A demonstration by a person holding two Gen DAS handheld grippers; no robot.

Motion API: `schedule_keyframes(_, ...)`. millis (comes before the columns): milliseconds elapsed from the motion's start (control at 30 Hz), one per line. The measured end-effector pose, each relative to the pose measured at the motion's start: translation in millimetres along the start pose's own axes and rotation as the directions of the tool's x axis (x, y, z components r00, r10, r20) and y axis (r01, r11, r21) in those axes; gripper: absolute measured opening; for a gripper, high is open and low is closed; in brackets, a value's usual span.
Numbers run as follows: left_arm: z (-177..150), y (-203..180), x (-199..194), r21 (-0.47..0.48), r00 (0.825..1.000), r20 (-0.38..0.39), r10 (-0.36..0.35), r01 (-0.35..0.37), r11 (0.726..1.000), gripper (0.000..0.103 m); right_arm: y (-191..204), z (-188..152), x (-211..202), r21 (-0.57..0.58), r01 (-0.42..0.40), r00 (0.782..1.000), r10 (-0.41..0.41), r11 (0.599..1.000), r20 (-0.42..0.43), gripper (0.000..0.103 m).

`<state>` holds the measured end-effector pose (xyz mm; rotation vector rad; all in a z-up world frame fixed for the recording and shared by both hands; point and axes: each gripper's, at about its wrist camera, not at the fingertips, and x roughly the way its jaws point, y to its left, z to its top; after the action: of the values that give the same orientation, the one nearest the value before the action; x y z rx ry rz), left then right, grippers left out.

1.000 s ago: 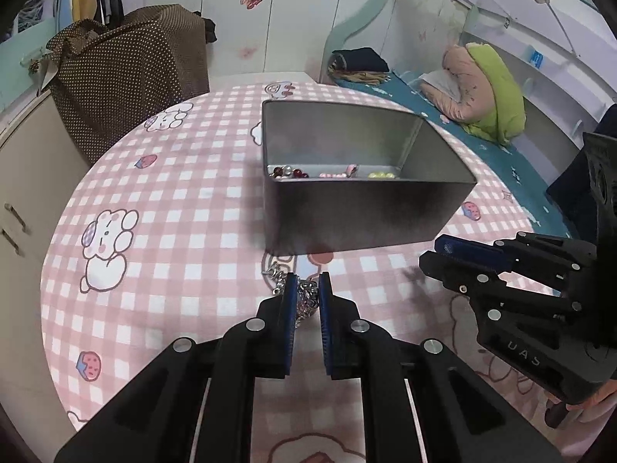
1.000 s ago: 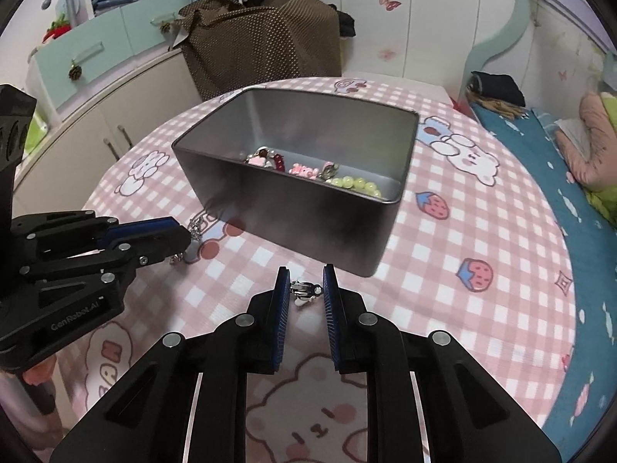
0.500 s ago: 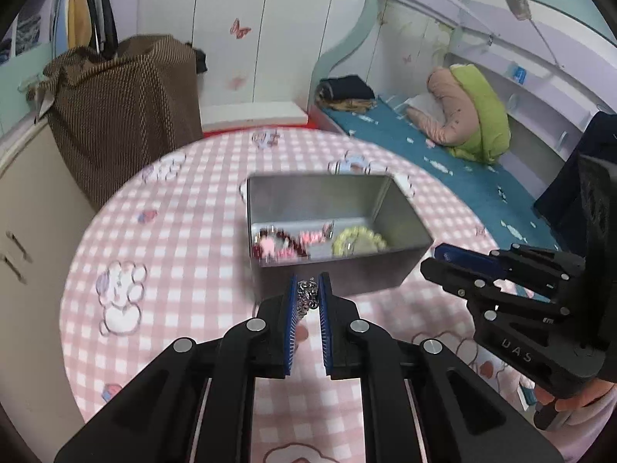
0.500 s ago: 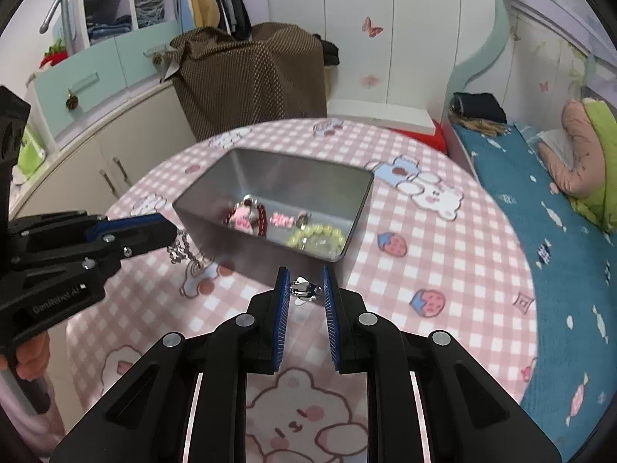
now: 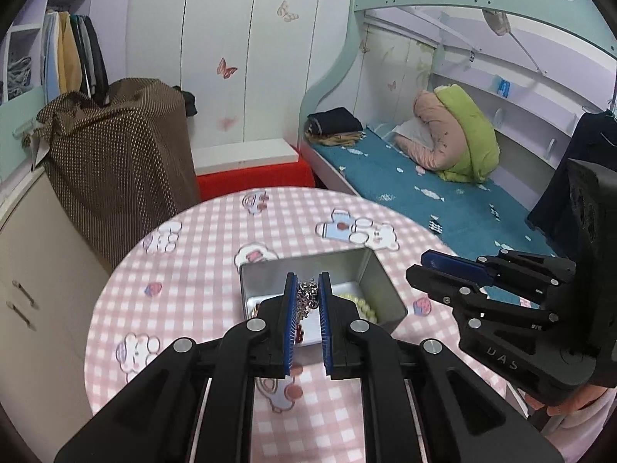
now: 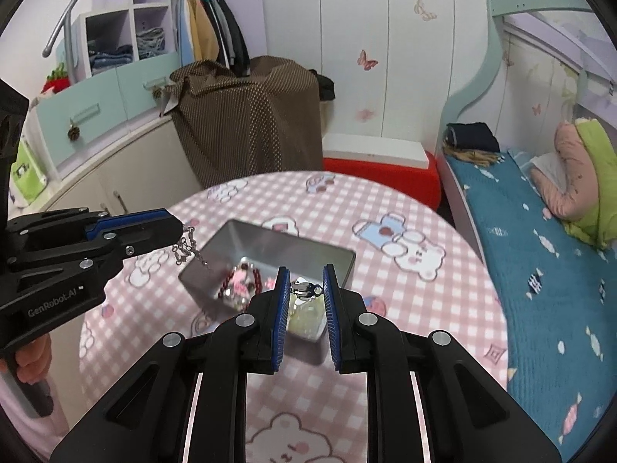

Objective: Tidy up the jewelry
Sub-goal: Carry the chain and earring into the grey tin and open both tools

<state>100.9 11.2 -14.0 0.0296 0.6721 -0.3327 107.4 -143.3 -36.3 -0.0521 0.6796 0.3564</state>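
Writing on left gripper: "GenRobot.AI" in pale letters on the black body, read in the right wrist view.
Writing on right gripper: letters that look like "DAS" on its black side, seen in the left wrist view — the first letter is not sure.
Left gripper (image 5: 308, 292): fingers nearly together, pinching a silver chain (image 5: 306, 296) between the blue pads (image 5: 291, 310); the chain bunches at the tips.
Silver chain, side view: it hangs from the left gripper's tips (image 6: 178, 228) and trails down toward the near left corner of the tin (image 6: 349, 266).
Tin: an open grey metal box on the pink checked tablecloth (image 6: 424, 308), below and just ahead of both pairs of fingers.
Inside the tin: a dark red bead string with a pink charm (image 6: 239, 283) to the left of the right gripper's fingers; pale green beads (image 5: 362, 305) to the right of the left gripper's fingers.
Right gripper (image 6: 306, 289): fingers a narrow gap apart, clamped on a small silver clip (image 6: 304, 288) held crosswise at the tips — above the tin's near side.
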Motion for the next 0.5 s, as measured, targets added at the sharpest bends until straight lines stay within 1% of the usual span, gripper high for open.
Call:
schedule_keyframes(167,17.3,-2.0,1.9,0.013,1.000,0.010,-0.009,0.009,1.000,0.009,-2.8,14.3,1.5,0.003,-0.010,1.000,0.010,1.000,0.022,0.018)
schedule_keyframes(300,23.6,0.4,11.9,0.005,1.000,0.003,-0.015,0.015,1.000,0.009,-4.8,20.3,10.4,0.009,-0.021,1.000,0.021,1.000,0.017,0.018)
schedule_keyframes(433,21.8,4.1,35.8,-0.019,0.999,-0.049,-0.011,0.010,1.000,0.010,-8.7,21.5,30.5,0.021,-0.039,0.999,0.039,0.999,-0.023,0.019)
schedule_keyframes(500,19.9,6.1,45.8,-0.032,0.997,-0.075,-0.017,0.015,0.999,0.010,-13.3,20.7,41.4,0.048,-0.074,0.996,0.076,0.996,-0.043,0.020)
